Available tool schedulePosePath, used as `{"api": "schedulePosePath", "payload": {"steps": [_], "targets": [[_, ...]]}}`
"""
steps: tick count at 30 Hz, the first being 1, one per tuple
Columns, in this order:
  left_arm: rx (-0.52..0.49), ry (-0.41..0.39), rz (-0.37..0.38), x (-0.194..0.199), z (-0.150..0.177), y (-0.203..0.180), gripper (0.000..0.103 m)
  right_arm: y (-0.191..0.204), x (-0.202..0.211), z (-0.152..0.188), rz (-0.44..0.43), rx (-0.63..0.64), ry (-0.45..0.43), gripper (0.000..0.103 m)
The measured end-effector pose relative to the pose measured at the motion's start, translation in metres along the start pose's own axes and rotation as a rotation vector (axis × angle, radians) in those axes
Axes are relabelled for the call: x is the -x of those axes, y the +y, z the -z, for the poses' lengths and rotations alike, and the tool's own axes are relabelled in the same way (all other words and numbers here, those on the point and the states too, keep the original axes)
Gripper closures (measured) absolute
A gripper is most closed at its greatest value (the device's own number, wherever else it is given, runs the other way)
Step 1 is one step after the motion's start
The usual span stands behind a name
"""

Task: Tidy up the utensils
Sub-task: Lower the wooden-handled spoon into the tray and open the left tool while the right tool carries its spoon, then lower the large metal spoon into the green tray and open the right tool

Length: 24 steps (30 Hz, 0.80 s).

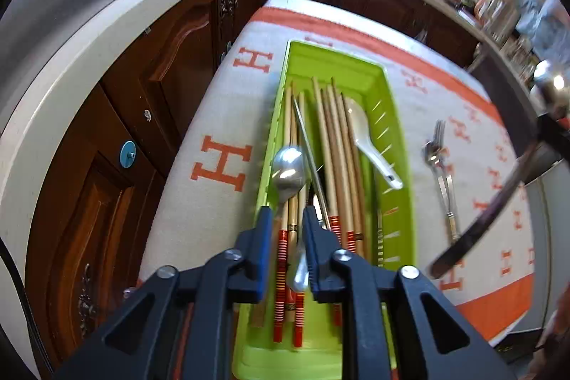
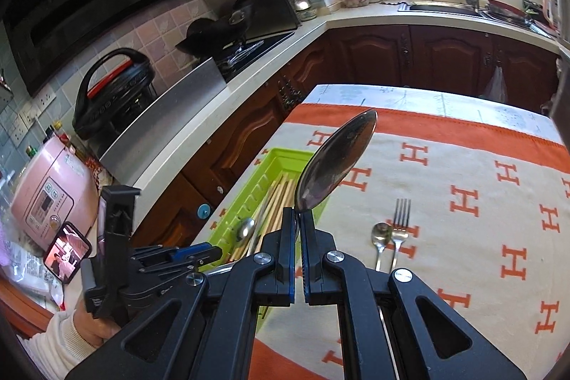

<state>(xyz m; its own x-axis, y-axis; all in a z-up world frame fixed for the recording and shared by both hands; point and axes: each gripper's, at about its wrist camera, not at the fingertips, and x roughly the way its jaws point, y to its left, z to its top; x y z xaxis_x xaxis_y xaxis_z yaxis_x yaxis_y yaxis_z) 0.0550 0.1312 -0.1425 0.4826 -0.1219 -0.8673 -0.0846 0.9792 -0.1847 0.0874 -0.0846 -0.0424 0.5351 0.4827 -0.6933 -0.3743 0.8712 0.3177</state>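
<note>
Kitchen table cloth (image 2: 463, 166) is shown bearing a green tray (image 1: 402, 138) already filled with chopsticks (image 1: 335, 145). A large spoon (image 2: 338, 159) is clamped in the right gripper (image 2: 298, 219); a metal spoon (image 1: 288, 166) lies between the left gripper's (image 1: 286, 219) narrowly parted jaws over the tray. A fork (image 2: 400, 219) and small spoon (image 2: 381, 235) are left on the cloth.
</note>
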Motion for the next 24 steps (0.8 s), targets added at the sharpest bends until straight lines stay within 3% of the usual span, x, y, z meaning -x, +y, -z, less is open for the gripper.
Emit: {"api": "schedulePosePath", "payload": {"steps": [1, 3, 4, 11, 24], "targets": [[0.001, -0.015, 0.002, 0.006, 0.000, -0.001, 0.075, 0.003, -0.003, 0.000, -0.002, 0.005, 0.006, 0.100], [-0.003, -0.062, -0.032, 0.020, 0.001, -0.003, 0.038, 0.011, -0.010, -0.001, -0.001, 0.022, 0.017, 0.100], [-0.008, -0.094, -0.040, 0.027, 0.001, -0.004, 0.035, 0.014, -0.015, -0.001, -0.002, 0.030, 0.023, 0.100], [0.007, -0.148, -0.110, 0.048, -0.002, 0.005, 0.035, 0.039, -0.041, 0.003, -0.006, 0.076, 0.069, 0.100], [0.154, -0.123, -0.143, 0.040, 0.003, 0.060, 0.035, 0.065, -0.102, 0.010, 0.002, 0.150, 0.196, 0.100]]}}
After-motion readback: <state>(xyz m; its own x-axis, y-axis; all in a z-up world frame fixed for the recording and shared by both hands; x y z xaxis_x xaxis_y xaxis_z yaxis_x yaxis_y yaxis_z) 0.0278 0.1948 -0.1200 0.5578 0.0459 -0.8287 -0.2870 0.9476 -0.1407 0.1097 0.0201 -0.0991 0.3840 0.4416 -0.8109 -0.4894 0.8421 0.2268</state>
